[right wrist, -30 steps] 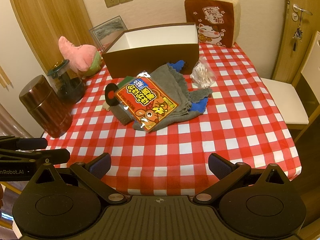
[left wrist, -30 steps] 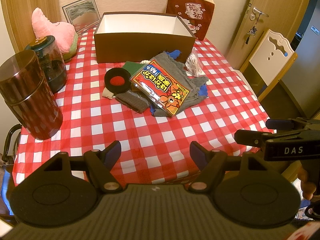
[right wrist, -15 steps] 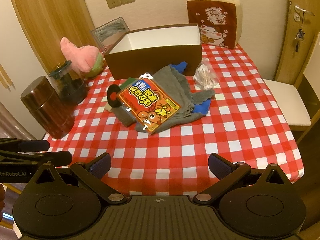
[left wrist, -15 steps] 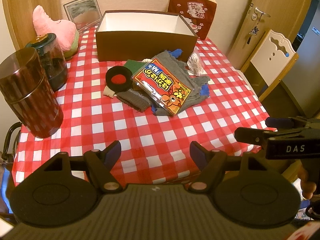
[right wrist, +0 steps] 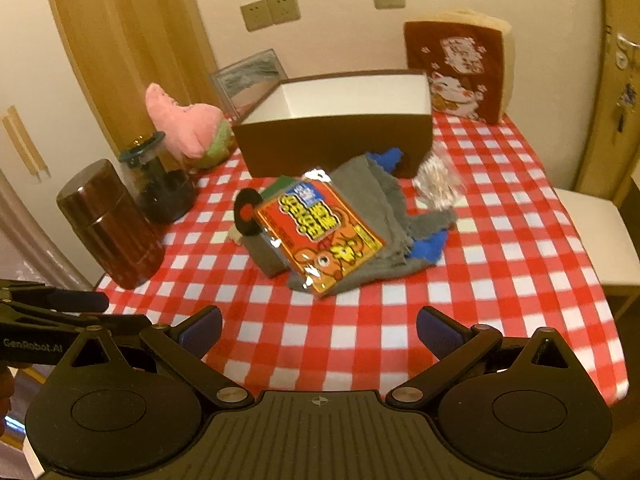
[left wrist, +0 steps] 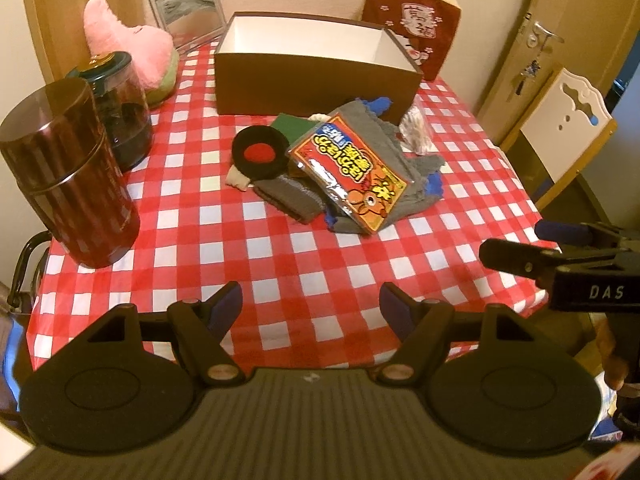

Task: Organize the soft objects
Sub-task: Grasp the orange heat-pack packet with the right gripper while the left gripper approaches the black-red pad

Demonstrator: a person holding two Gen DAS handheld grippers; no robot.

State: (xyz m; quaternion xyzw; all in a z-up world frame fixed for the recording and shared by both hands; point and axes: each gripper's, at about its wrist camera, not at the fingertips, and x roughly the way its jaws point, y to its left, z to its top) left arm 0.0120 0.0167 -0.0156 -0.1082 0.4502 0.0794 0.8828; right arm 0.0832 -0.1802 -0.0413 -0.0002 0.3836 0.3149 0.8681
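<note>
While both tools hovered level over the table's near edge, the left gripper (left wrist: 311, 307) and right gripper (right wrist: 319, 330) gaped wide, holding nothing. Bare checkered tablecloth (left wrist: 256, 240) lay between them and the pile, mid-table near the brown box (left wrist: 316, 86). Its orange packet (right wrist: 318, 230) ran diagonally, far-left to near-right, atop the grey cloth (right wrist: 380, 196).

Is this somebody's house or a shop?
Most likely a home, perhaps a dining corner: a table with a red-checked tablecloth, a pink plush toy and lucky-cat cushion by the wall, a white chair, and a room door.
</note>
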